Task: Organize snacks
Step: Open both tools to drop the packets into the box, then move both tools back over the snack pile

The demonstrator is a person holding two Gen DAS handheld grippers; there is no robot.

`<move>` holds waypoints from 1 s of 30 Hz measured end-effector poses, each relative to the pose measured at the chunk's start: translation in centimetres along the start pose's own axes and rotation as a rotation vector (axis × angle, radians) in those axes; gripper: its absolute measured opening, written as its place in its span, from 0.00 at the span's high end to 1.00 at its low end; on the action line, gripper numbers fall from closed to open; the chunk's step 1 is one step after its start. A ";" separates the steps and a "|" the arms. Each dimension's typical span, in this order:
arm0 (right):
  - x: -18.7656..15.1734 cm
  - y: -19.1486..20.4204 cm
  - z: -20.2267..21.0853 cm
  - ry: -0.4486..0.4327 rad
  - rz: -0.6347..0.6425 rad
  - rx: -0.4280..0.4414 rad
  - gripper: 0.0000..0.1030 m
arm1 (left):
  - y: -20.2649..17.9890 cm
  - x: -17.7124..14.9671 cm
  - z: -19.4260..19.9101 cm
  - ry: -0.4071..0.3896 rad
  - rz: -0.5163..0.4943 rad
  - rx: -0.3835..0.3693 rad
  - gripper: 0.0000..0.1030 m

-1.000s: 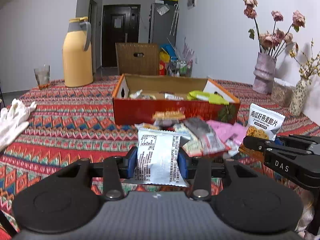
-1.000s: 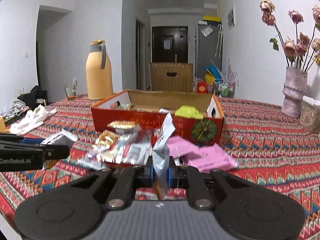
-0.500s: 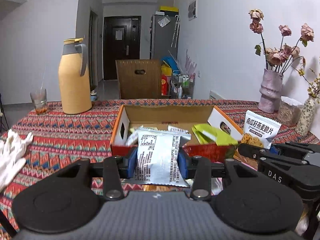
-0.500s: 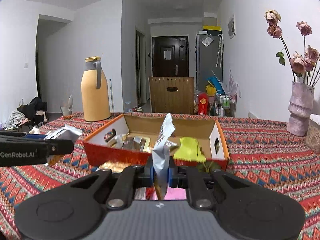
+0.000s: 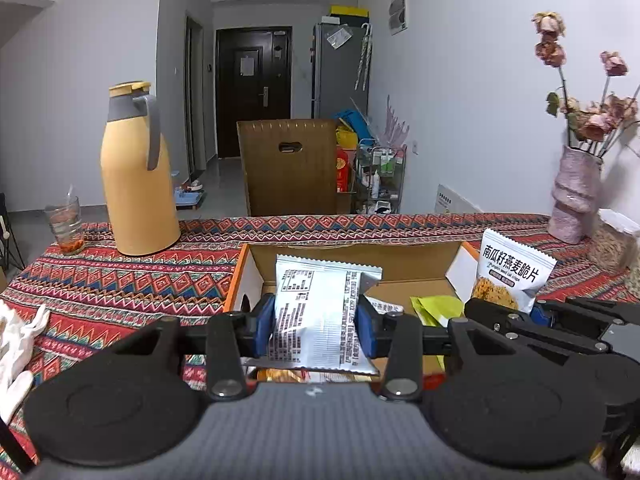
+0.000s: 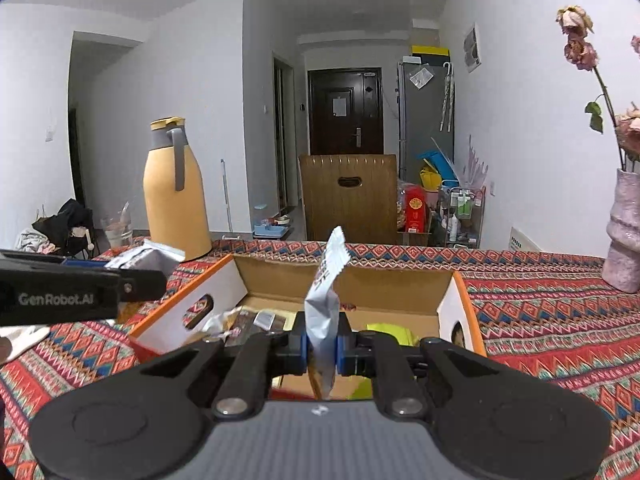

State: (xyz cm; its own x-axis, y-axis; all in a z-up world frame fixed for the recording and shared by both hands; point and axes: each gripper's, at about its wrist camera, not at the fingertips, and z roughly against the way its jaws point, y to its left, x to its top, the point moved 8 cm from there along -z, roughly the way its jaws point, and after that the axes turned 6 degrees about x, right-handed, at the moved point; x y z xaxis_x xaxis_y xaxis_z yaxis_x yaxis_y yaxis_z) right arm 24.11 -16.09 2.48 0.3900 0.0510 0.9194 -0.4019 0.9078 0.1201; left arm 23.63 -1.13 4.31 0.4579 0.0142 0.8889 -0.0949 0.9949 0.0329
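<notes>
The left tongs are closed on a silver snack packet, blue pads pressed against both side edges, printed back panel facing the camera; the packet hangs over the near end of the open cardboard box. The right tongs are clamped on an oat crisp packet, held edge-on and upright, its serrated top edge rising above the pads; this packet is also over the near end of the box. In the left wrist view the right tongs appear at the right, gripping the same oat crisp packet with its printed front visible, just beside the right wall of the box. In the right wrist view the left tongs appear at the left edge, above the left wall of the box. Inside the box lie a yellow-green packet toward the right wall and several small wrapped snacks toward the left wall. The box rests on the worktop, which carries a red patterned cloth. White gloves lie at the left edge of the worktop. A yellow thermos jug and a drinking glass stand near the far left corner. A pink vase with dried roses stands near the far right corner.
</notes>
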 end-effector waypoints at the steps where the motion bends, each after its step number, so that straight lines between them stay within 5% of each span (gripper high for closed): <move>1: 0.2 -0.3 -0.8 -0.003 -0.004 -0.005 0.88 | 0.0 0.1 -0.7 0.004 0.005 0.004 0.59; 12: -1.4 -2.3 -5.1 0.013 -0.042 -0.010 0.88 | 0.4 -2.0 -7.0 0.067 0.040 0.011 0.59; 21: -2.8 -1.9 -5.7 0.060 -0.037 -0.008 0.85 | 0.9 -2.7 -6.8 0.064 0.050 0.016 0.54; 23: -2.7 -1.9 -5.3 0.054 -0.044 -0.007 0.66 | 0.9 -2.5 -6.5 0.052 0.055 0.015 0.36; 25: -2.5 -2.1 -4.8 0.028 -0.047 -0.029 0.17 | 1.2 -2.2 -6.0 0.023 0.064 0.040 0.16; 27: -2.2 -2.4 -4.0 0.000 -0.055 -0.049 0.00 | 1.5 -1.8 -5.7 0.006 0.076 0.044 0.02; 30: -1.9 -2.9 -3.6 -0.016 -0.081 -0.053 0.00 | 1.9 -1.5 -5.1 -0.021 0.091 0.059 0.00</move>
State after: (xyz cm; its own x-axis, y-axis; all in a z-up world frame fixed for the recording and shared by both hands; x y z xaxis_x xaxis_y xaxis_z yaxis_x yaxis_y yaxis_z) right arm 27.47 -17.34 -0.98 0.4063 -0.0293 0.9133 -0.3253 0.9293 0.1746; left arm 27.24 1.26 0.76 0.4266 0.1018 0.8987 -0.1877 0.9820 -0.0221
